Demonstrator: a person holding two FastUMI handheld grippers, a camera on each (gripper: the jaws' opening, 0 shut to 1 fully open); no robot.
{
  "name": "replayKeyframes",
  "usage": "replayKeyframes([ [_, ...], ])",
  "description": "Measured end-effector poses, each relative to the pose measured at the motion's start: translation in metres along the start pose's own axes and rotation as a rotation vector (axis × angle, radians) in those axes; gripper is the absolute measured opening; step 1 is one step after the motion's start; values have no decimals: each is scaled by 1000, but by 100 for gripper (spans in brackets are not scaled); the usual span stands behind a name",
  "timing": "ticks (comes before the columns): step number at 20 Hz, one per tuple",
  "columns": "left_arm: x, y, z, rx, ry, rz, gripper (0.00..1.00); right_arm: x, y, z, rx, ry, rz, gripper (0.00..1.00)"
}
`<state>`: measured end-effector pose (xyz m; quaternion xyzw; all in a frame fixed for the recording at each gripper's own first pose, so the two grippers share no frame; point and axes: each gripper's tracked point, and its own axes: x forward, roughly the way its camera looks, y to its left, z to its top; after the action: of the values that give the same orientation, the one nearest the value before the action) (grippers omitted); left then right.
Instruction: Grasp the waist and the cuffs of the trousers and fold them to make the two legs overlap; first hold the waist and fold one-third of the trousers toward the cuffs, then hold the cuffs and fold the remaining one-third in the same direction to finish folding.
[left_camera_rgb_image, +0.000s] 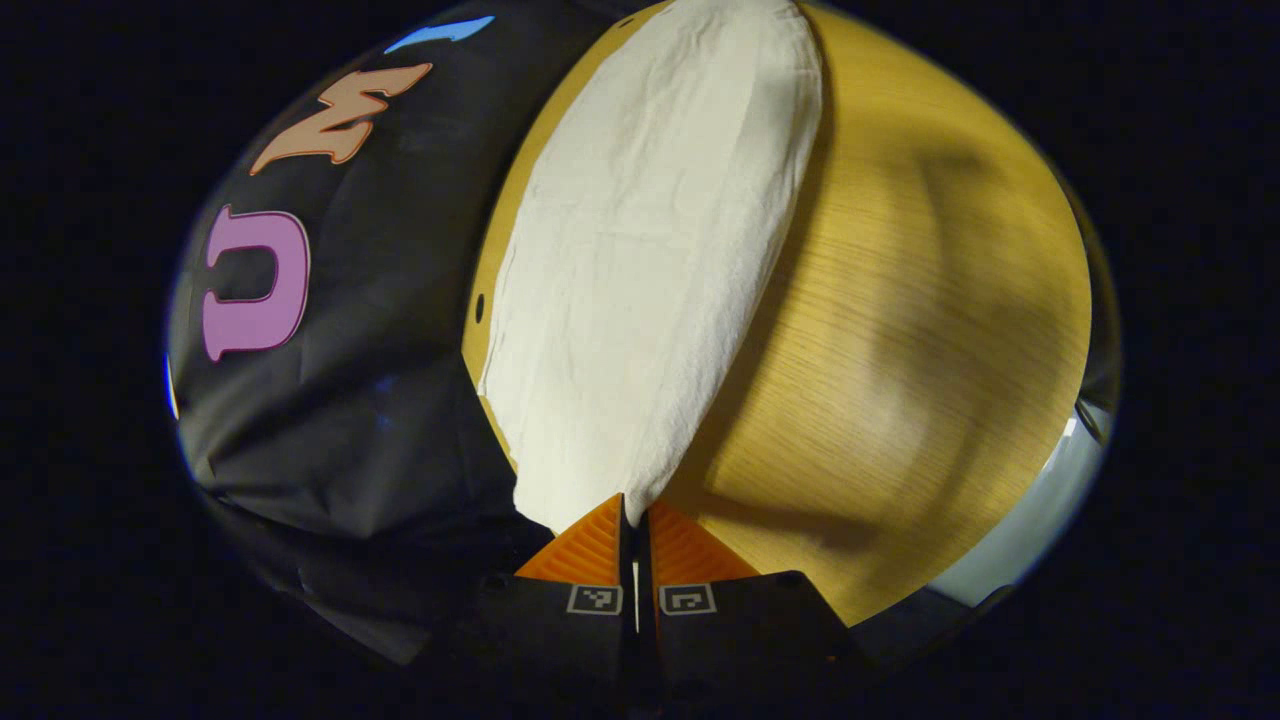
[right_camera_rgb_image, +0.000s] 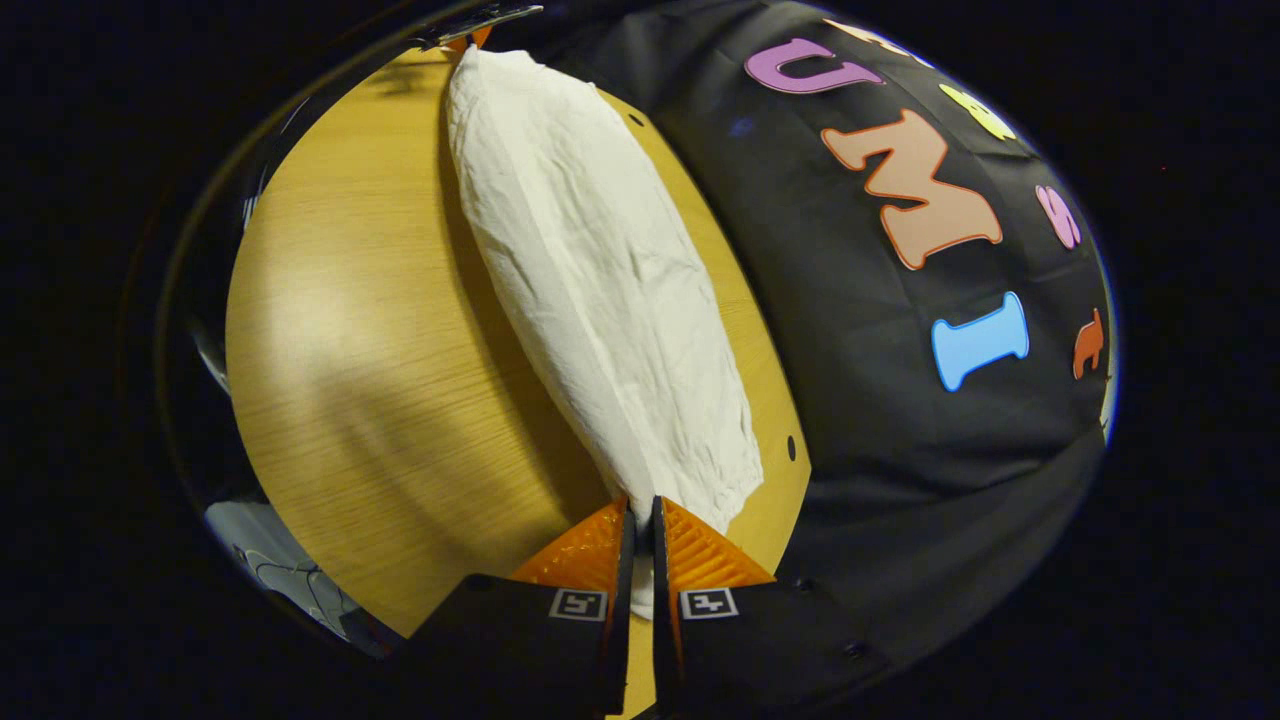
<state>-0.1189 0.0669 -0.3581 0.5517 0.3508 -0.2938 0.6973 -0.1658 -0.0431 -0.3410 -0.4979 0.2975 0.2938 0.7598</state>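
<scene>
I had the left gripper (left_camera_rgb_image: 634, 515) pinched on one end of the trousers (left_camera_rgb_image: 650, 270) and the right gripper (right_camera_rgb_image: 640, 520) pinched on the other end. They stretched lengthwise from lower centre to top of each frame, over the table (left_camera_rgb_image: 930, 330), so both hands were equally near.

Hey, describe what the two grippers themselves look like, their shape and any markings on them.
The left gripper has two wedge-shaped fingers with ribbed faces, tapering to a point, on dark blocky mounts. Each mount carries a small square black-and-white marker tag. The right gripper is built the same: ribbed tapering fingers, dark mounts, one square tag each. No cables or sleeves can be made out.
</scene>
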Motion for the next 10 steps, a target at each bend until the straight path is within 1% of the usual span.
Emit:
replayKeyframes([
  [2, -4, 20, 12, -21, 10, 46, 0, 3, -15, 4, 27, -22, -23, 13],
  [3, -7, 20, 17, -29, 18, 68, 0, 5, -22, 6, 38, -39, -36, 13],
  [4, -8, 25, 25, -38, 28, 88, 0, 7, -30, 8, 50, -54, -43, 15],
  [5, -11, 25, 26, -49, 37, 109, 0, 10, -36, 10, 65, -68, -50, 13],
  [8, -10, 26, 32, -97, 60, 151, 0, 17, -58, 16, 117, -104, -70, 13],
  [9, -5, 30, 30, -114, 54, 172, 0, 21, -66, 18, 134, -113, -79, 10],
  [10, -4, 32, 30, -127, 48, 194, 0, 26, -74, 20, 145, -117, -87, 10],
])
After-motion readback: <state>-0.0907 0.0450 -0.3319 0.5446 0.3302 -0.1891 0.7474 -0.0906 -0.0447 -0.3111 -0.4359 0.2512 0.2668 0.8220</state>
